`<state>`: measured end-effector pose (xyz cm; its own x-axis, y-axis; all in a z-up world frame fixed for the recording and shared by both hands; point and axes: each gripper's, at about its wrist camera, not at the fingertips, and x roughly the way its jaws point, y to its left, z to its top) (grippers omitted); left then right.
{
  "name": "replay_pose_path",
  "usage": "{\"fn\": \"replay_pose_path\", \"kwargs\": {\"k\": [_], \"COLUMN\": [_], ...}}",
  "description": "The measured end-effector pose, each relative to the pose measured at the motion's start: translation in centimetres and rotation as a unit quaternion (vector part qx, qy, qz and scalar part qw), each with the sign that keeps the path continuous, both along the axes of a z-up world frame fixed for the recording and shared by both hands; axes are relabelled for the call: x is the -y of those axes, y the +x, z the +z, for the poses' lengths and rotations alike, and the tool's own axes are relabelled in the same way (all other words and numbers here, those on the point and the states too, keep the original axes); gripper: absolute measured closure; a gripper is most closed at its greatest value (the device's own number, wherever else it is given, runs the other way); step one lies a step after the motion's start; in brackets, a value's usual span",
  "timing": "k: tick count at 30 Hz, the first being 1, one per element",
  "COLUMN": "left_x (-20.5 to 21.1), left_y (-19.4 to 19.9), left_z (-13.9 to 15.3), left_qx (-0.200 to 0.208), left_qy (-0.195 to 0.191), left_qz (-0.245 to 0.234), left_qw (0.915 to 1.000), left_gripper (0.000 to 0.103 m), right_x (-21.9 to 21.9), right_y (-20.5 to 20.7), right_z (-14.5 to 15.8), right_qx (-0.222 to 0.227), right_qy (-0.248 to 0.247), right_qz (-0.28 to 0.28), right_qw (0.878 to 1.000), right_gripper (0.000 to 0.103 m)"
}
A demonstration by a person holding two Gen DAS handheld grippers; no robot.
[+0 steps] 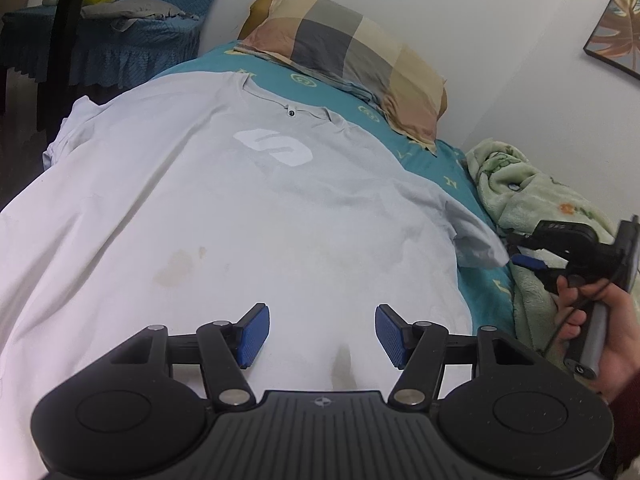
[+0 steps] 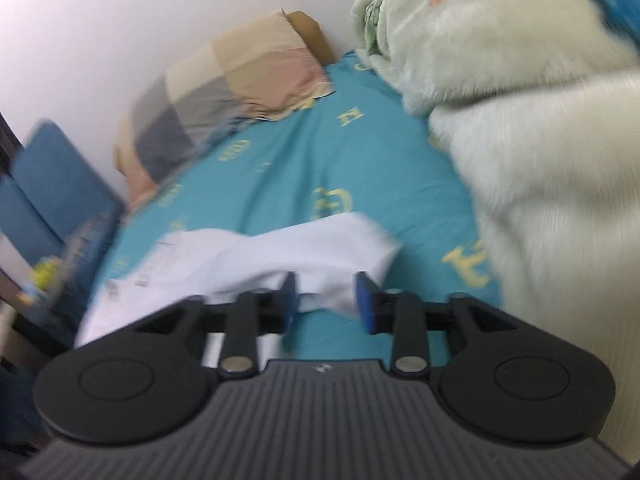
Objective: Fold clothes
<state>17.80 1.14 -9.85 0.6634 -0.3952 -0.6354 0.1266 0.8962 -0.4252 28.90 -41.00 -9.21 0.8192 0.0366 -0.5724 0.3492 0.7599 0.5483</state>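
Note:
A pale grey T-shirt (image 1: 224,208) with a white logo lies spread flat on the teal bed sheet (image 1: 424,148), collar toward the pillow. My left gripper (image 1: 322,334) is open and hovers over the shirt's lower hem, holding nothing. My right gripper (image 1: 516,254) is at the shirt's right sleeve (image 1: 476,240), held by a hand. In the blurred right wrist view the right gripper (image 2: 326,300) is open with the sleeve edge (image 2: 328,248) lying between its fingers, which stand apart from the cloth.
A checked pillow (image 1: 352,52) lies at the head of the bed against the wall. A fluffy pale green blanket (image 1: 532,200) is bunched along the right side; it also fills the right wrist view (image 2: 540,140). A blue-covered table (image 1: 104,40) stands at far left.

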Motion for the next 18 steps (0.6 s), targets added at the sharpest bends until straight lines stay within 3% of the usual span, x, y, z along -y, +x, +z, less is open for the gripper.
{"fn": "replay_pose_path", "kwargs": {"k": [3,5,11,14,18], "left_x": [0.0,-0.1,-0.6,-0.6,-0.7], "left_y": [0.1,0.3,1.1,1.4,1.6], "left_z": [-0.1,-0.3,-1.3,-1.6,-1.8], "left_qx": [-0.001,-0.007,-0.027,-0.031,-0.031], "left_qy": [0.0,-0.006,-0.026,-0.032,-0.04], "left_qz": [0.004,0.009,0.016,0.016,0.017], "left_qw": [1.0,0.9999,0.9992,0.9989,0.9986], "left_gripper": [0.042,0.042,0.042,0.042,0.042], "right_x": [-0.8,-1.6,-2.3,-1.3,0.4], "right_y": [-0.3,0.6,2.6,2.9,4.4], "right_z": [0.1,-1.0,-7.4,-9.1,-9.3], "right_qx": [0.019,0.008,-0.064,-0.033,0.022], "right_qy": [0.063,0.123,0.273,0.306,0.315], "right_qz": [0.0,0.011,-0.057,-0.125,-0.205], "right_qw": [0.998,0.992,0.958,0.943,0.926], "right_gripper": [0.054,0.054,0.054,0.054,0.055]}}
